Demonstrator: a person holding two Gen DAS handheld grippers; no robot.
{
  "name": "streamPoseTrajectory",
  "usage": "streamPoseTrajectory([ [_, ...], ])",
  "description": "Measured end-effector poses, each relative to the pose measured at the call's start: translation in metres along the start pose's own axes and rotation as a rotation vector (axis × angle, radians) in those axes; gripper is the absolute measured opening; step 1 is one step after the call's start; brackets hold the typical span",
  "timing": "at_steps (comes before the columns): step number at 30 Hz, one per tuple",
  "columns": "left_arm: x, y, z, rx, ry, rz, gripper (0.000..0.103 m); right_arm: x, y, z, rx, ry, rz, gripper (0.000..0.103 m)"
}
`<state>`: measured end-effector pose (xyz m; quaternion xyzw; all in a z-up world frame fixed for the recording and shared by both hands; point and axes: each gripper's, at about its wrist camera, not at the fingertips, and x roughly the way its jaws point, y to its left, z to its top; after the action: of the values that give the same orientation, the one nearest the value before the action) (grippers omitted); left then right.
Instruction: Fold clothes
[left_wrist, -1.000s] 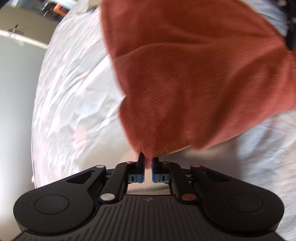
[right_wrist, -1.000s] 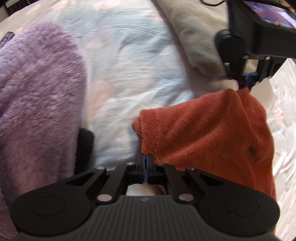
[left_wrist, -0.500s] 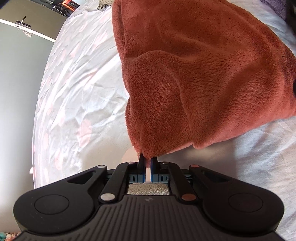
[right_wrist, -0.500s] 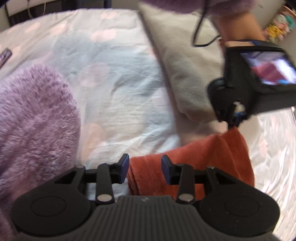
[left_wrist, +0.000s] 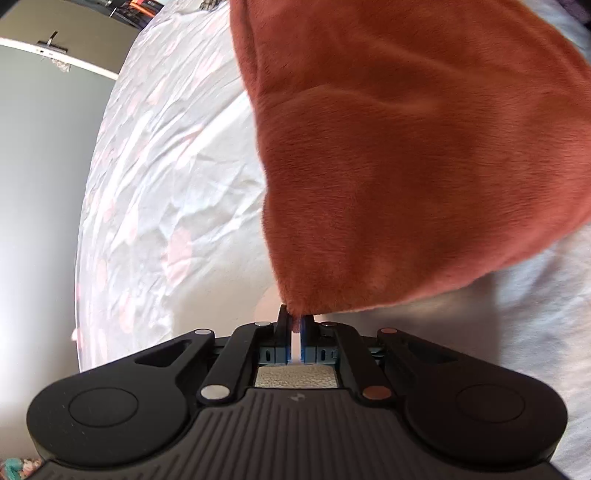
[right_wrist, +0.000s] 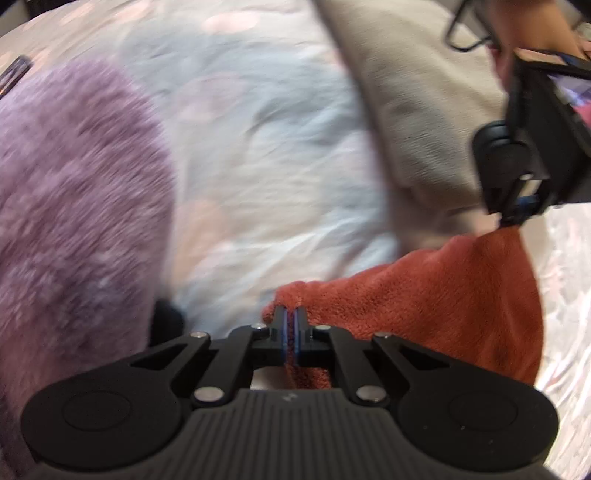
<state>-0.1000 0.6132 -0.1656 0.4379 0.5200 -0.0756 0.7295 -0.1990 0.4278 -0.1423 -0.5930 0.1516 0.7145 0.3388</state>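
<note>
Over the wrinkled bedsheet (left_wrist: 155, 192), the rust-orange fleece garment (right_wrist: 461, 291) hangs stretched between both grippers. Left gripper (left_wrist: 295, 319) is clamped on one corner, right gripper (right_wrist: 290, 314) is pinching the other edge (pretty blurry shot). Fuzzy purple garment (right_wrist: 74, 206) sits left, beige cloth (right_wrist: 417, 110) further back.

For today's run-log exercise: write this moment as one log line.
step: fold | left gripper: shut on rust fleece garment corner | right gripper: shut on opposite corner | garment: lifted over bedsheet
</note>
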Motion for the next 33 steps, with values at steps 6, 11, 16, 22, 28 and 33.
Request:
streamPoseTrajectory([
  [6, 0.008, 0.022, -0.008, -0.083, 0.036, -0.003, 0.002, -0.005, -0.002, -0.004, 0.058, -0.019, 0.035, 0.005],
  [11, 0.011, 0.038, -0.026, -0.197, 0.124, 0.007, 0.004, -0.026, 0.007, -0.019, 0.121, -0.049, 0.045, 0.017],
  [16, -0.01, 0.052, -0.038, -0.366, 0.141, 0.011, 0.015, -0.057, -0.02, -0.058, 0.315, -0.093, -0.058, 0.021],
  [22, -0.039, 0.026, 0.024, -0.594, 0.066, -0.051, 0.016, -0.083, -0.066, -0.124, 0.571, -0.105, -0.211, 0.022],
  [28, -0.089, -0.005, 0.041, -0.852, -0.056, -0.125, 0.015, -0.096, -0.113, -0.202, 0.855, -0.138, -0.373, 0.022],
  [33, -0.065, -0.023, 0.055, -1.008, -0.027, -0.181, 0.015, -0.081, -0.147, -0.262, 1.038, -0.158, -0.399, 0.022],
])
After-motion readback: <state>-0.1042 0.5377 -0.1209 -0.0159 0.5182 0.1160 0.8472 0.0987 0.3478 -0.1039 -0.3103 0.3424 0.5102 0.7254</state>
